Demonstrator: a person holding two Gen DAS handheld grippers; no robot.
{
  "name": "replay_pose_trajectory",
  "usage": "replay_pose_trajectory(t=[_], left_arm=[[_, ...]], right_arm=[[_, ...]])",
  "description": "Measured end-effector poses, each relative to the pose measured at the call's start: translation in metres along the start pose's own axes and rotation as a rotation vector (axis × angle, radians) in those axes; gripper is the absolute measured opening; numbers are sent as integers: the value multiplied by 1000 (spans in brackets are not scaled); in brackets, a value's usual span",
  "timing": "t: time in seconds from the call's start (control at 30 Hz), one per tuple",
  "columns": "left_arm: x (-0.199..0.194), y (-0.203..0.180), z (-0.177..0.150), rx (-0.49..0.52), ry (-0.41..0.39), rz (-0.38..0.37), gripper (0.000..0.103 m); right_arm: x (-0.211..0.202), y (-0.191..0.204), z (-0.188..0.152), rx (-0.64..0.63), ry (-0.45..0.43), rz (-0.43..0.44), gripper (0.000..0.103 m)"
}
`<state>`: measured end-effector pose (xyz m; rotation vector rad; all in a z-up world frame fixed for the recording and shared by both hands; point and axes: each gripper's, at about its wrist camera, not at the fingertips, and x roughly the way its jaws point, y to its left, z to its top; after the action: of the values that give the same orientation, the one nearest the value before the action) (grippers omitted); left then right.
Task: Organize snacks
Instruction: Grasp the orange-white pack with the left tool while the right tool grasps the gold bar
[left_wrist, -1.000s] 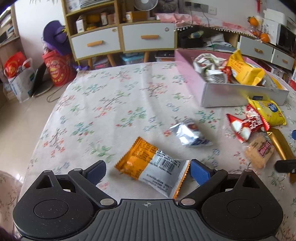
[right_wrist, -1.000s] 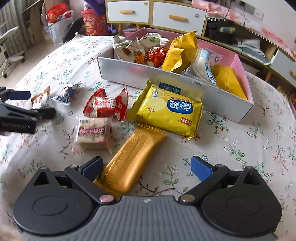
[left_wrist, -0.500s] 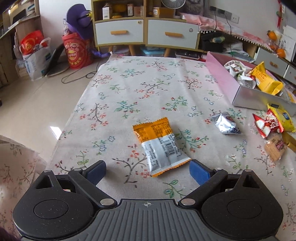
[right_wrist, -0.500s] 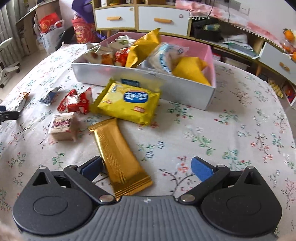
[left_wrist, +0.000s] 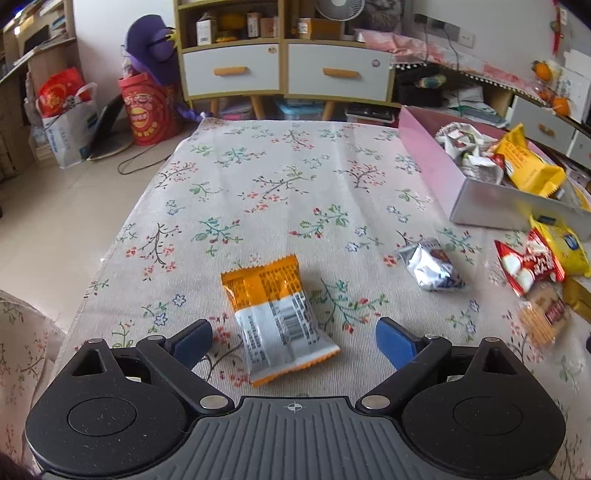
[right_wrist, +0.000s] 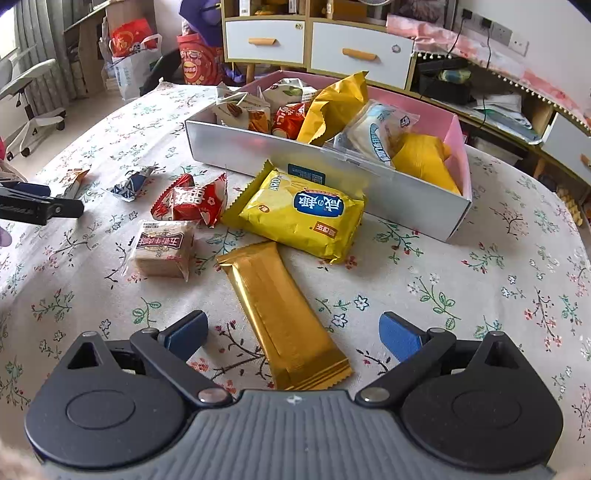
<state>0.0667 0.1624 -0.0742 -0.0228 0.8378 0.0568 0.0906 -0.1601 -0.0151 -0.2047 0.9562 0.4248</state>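
Since a second ago, the orange-and-white snack packet (left_wrist: 277, 314) has swung from lying slantwise to pointing almost straight away from the left gripper (left_wrist: 293, 341), and it now sits centred between the two blue pads. The jaws have just closed a little, but they are still wide and the pads do not touch the packet, which lies flat on the floral tablecloth (left_wrist: 258, 184) near its front edge.

The right gripper (right_wrist: 293, 334) is open too, and the gold bar (right_wrist: 282, 314) now lies between its fingers with its near end close to the gripper body; nothing is gripped.

I judge that the step in hand is the lining-up before a pick. Next, each gripper must go down until the pads stand on both sides of its snack, then close, then carry it to the pink-and-silver box (right_wrist: 332, 166) at the far right part of the table, which already holds several snacks.

A silver wrapper (left_wrist: 432, 267), a red packet (right_wrist: 192, 203), a yellow biscuit pack (right_wrist: 303, 214) and a small wrapped cake (right_wrist: 164, 247) wait on the cloth in front of the box.

How high the pads hang above the cloth I cannot tell from these views. The right edge of the left view cuts off the box and the yellow pack.
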Motion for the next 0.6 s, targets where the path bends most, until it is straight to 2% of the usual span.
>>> replay_pose_trajectory(t=[0.1, 0.17, 0.23, 0.33, 0.43, 0.53, 0.57, 0.6], left_arm=[[0, -1, 1, -9, -6, 13, 87], [-2, -1, 2, -18, -11, 17, 77], [-3, 0, 3, -28, -14, 21, 62], [-5, -1, 4, -33, -14, 28, 46], [-6, -3, 5, -31, -10, 30, 39], [-6, -8, 6, -33, -1, 41, 37], [-6, -9, 7, -39, 7, 41, 37], [-7, -11, 9, -47, 15, 33, 37]], right_arm=[[0, -1, 0, 5, -4, 8, 95], [0, -1, 0, 5, -8, 14, 94], [0, 1, 0, 0, -13, 20, 89], [-2, 4, 1, -11, -22, 32, 79], [-4, 7, 2, -18, -21, 51, 65], [-6, 12, 4, -42, -20, 65, 41], [-7, 15, 5, -56, -16, 69, 29], [-8, 18, 7, -67, -10, 67, 28]])
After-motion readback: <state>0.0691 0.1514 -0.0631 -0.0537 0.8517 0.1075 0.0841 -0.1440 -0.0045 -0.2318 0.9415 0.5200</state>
